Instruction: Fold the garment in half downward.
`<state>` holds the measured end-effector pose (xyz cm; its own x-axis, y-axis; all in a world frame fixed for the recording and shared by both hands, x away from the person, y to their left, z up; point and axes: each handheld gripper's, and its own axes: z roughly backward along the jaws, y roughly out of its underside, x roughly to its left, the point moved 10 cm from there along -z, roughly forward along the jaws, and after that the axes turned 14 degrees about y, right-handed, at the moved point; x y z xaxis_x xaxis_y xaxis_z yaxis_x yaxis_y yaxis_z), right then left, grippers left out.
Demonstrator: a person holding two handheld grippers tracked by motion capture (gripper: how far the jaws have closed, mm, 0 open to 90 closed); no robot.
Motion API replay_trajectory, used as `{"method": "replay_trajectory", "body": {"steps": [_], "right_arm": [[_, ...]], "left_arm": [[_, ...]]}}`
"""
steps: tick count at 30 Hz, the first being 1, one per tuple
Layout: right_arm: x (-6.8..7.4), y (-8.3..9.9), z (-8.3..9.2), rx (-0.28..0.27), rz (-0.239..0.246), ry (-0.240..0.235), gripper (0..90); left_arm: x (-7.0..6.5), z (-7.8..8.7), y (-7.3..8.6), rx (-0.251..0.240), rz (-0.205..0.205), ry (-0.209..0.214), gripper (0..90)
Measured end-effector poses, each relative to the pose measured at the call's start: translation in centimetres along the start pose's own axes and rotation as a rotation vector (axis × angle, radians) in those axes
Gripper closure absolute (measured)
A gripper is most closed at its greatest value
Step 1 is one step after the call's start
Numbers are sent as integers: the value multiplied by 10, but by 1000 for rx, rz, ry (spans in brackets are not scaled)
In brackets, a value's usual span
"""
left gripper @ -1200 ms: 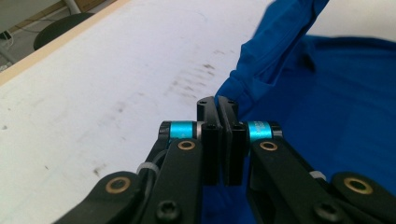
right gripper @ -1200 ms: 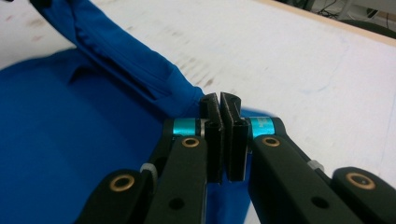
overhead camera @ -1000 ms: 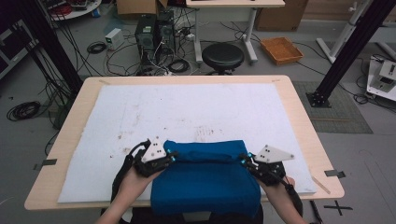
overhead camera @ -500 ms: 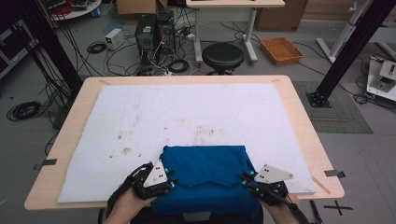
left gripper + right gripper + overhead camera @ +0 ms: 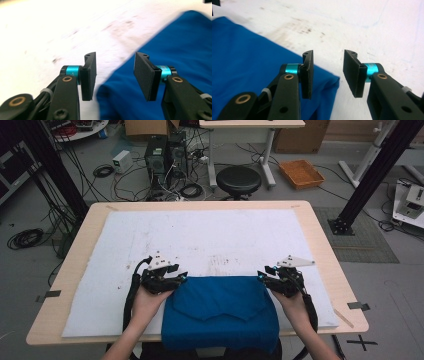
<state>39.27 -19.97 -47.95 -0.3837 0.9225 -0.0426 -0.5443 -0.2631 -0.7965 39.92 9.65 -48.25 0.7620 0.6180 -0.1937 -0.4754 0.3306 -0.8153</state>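
We see a folded blue cloth (image 5: 220,312) lying at the six o'clock edge of the white mat (image 5: 200,240) that covers the wooden table (image 5: 320,245), with its near part hanging over the table's front edge. A flap folded across it makes a shallow point toward six o'clock. Our left gripper (image 5: 181,278) sits at the cloth's ten o'clock corner, and our right gripper (image 5: 262,275) sits at its two o'clock corner, each held in a hand coming up from six o'clock. In the left gripper view, we find the left gripper (image 5: 115,75) with its jaws spread apart, having just been opening; the cloth's corner (image 5: 155,60) lies below the gap and off toward three o'clock, and neither pad presses on it. In the right gripper view, the right gripper (image 5: 328,73) likewise has its jaws spread, having just been opening, with the cloth's corner (image 5: 249,60) below the left jaw and stretching toward nine o'clock, free of the pads. Beyond the table at twelve o'clock we see a black stool (image 5: 238,180), and an orange tray (image 5: 301,173) on the floor toward one o'clock.
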Motion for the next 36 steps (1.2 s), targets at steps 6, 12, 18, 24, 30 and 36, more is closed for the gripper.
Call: {"method": "replay_trajectory", "body": {"steps": [6, 12, 18, 24, 30, 36], "right_arm": [[-5, 19, -24, 113, -45, -23, 590], [-2, 26, -22, 132, -18, -60, 739], [-1, 26, -18, 112, 6, -72, 840], [-3, 18, -18, 82, 22, -62, 848], [-11, -5, -32, 54, 35, -36, 848], [-22, -32, -53, 39, 38, -1, 848]], "left_arm": [[12, -9, 20, 76, 82, -5, 533], [7, -9, 28, 94, 86, 32, 660], [0, -8, 28, 99, 32, 46, 837], [6, -7, 24, 88, 15, 47, 848], [25, -12, 8, 83, 14, 28, 848], [52, -19, -15, 75, 11, 18, 848]]}}
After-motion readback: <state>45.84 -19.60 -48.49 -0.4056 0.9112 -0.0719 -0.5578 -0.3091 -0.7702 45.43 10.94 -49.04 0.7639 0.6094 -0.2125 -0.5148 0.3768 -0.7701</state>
